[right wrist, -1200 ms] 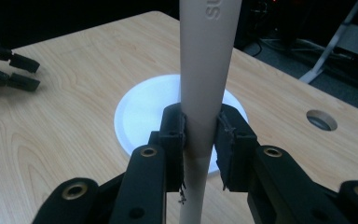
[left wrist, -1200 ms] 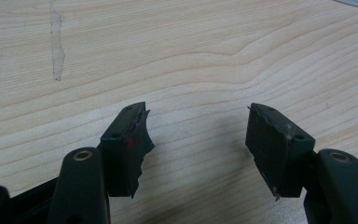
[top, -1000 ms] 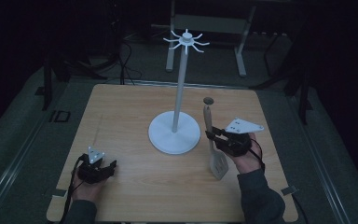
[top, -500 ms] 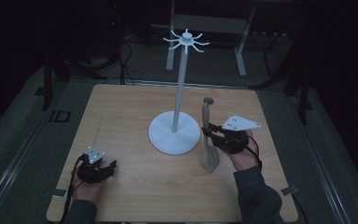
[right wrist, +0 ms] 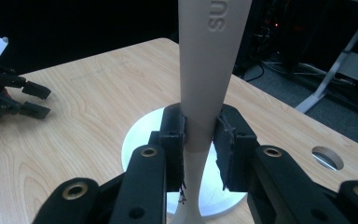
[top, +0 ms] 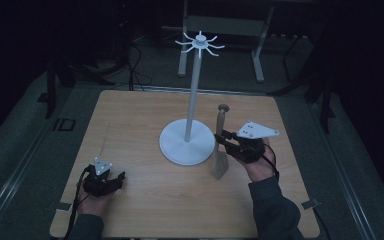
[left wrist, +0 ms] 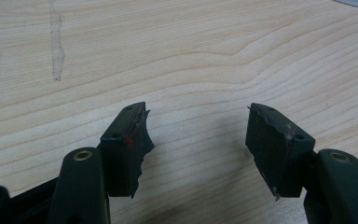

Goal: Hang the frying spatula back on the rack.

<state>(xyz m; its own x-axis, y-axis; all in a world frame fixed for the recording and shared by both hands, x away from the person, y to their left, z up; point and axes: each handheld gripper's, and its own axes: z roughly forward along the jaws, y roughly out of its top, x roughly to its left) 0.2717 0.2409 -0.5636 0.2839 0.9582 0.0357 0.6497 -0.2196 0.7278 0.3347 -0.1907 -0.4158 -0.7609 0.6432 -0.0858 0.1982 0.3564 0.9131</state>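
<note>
Grey and upright, the spatula (top: pixel 220 145) sits clamped by its handle in the right gripper (top: pixel 226 141) beside the white stand (top: pixel 187 145), lift seemingly underway, hanging on a top hook next, while the left gripper (left wrist: pixel 198 135) rests open-jawed on the table (top: pixel 130 120).

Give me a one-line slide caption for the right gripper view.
Right tongs clamp a pale spatula upright above the white stand base.

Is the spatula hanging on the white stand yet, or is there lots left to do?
Not yet. Done: the right gripper has shut on the spatula and holds it upright beside the stand. Left: it probably goes up to the hooks on top, which are bare. The left gripper rests open on the table.
</note>
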